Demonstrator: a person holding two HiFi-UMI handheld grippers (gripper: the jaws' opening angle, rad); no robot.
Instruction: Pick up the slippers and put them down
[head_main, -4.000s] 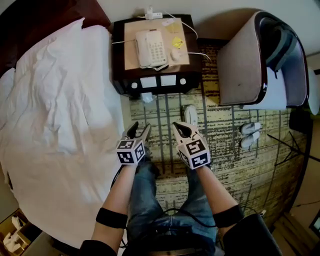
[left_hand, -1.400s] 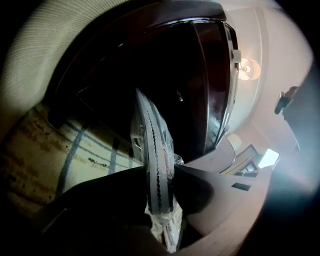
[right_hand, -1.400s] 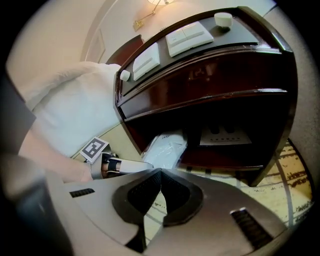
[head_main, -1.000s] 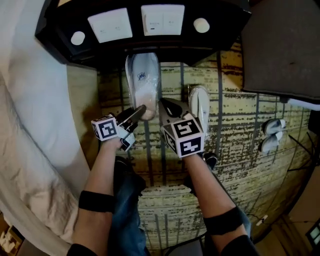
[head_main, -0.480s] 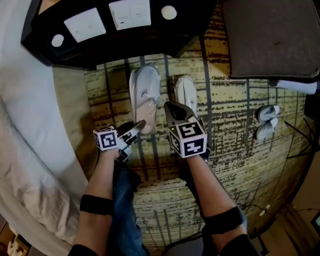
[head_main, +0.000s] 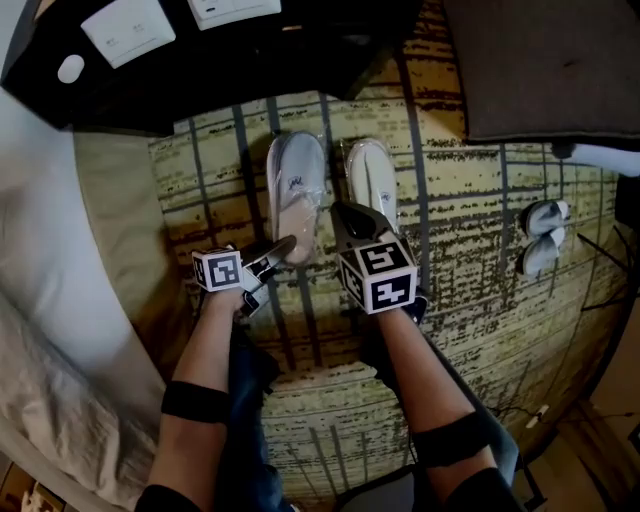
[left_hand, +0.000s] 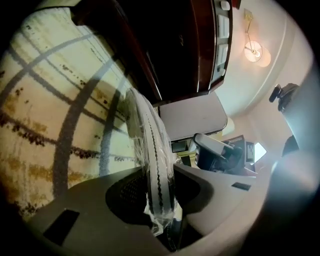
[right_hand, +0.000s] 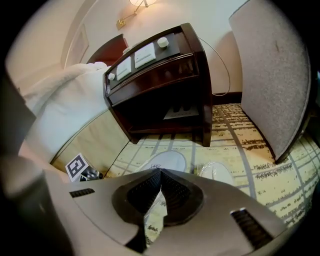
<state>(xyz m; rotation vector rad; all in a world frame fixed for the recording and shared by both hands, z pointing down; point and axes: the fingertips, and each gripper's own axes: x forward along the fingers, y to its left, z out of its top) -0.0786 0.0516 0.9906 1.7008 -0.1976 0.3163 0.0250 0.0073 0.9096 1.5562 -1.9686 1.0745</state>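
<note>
Two white slippers in clear plastic wrap lie side by side on the patterned carpet in the head view. My left gripper (head_main: 283, 247) is shut on the heel of the left slipper (head_main: 296, 190); the left gripper view shows that slipper (left_hand: 150, 145) edge-on between the jaws. Whether its toe rests on the carpet I cannot tell. My right gripper (head_main: 342, 212) is shut at the heel of the right slipper (head_main: 372, 178). In the right gripper view a strip of clear plastic wrap (right_hand: 153, 216) is pinched between the jaws, with both slippers (right_hand: 165, 162) (right_hand: 218, 173) just beyond.
A dark nightstand (head_main: 250, 55) with white switch plates (head_main: 125, 30) stands just past the slippers. The bed (head_main: 45, 290) runs along the left and a grey armchair (head_main: 540, 65) stands at the top right. Another pair of slippers (head_main: 540, 238) lies at the right. My legs are below the grippers.
Both grippers have come down and back from the nightstand. The left slipper has moved with the left gripper, out from the nightstand's edge to beside the right slipper.
</note>
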